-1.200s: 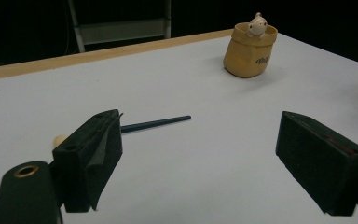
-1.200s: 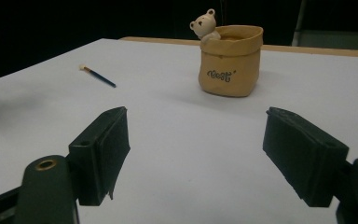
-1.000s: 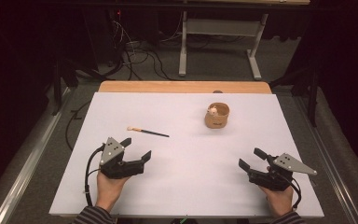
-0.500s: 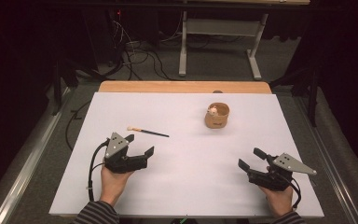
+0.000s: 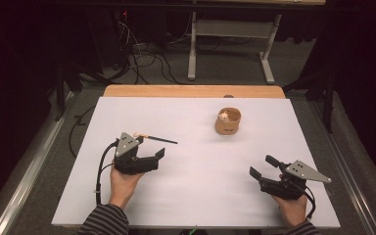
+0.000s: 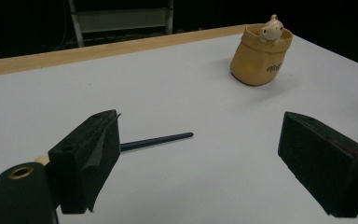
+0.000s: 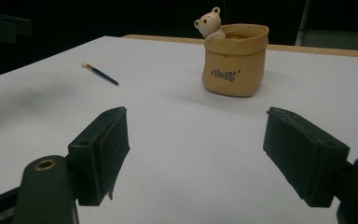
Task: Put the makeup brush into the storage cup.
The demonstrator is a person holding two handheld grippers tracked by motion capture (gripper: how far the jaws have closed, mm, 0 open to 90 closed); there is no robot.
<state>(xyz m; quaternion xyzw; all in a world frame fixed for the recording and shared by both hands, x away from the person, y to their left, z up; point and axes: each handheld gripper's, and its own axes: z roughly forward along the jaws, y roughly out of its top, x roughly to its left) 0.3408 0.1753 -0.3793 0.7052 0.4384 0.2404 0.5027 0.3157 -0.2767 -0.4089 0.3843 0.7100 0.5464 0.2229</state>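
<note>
Two grippers are over the white surface [image 5: 200, 196], and one of them has just shifted: the left gripper [image 5: 157, 155] has moved away from the near edge and toward the small brush [image 5: 155, 138], while the right gripper [image 5: 261, 166] sits where it was near the near right corner. A second ago the left gripper was clearly short of the brush; now its grey plate overlaps the brush's pale tip in the high view. In the left gripper view, the dark handle [image 6: 156, 140] runs out from behind one of the fingers [image 6: 91, 161], so the brush lies partly off to that side rather than squarely in the gap.

Both sets of fingers are spread wide with nothing between them. The left pair has kept nearly the same width throughout the approach. The right gripper's fingers [image 7: 103, 151] frame the tan pouch-shaped holder [image 7: 234, 60] with a little bear peeking over its rim; it stands toward the far right of the surface, well apart from both grippers.

The brush lies flat on the left half of the surface, untouched. By my reading, the left hand is lining up to pick it up, and the approach is not finished: the gripper probably needs to shift sideways and come down before closing on the thin handle.
</note>
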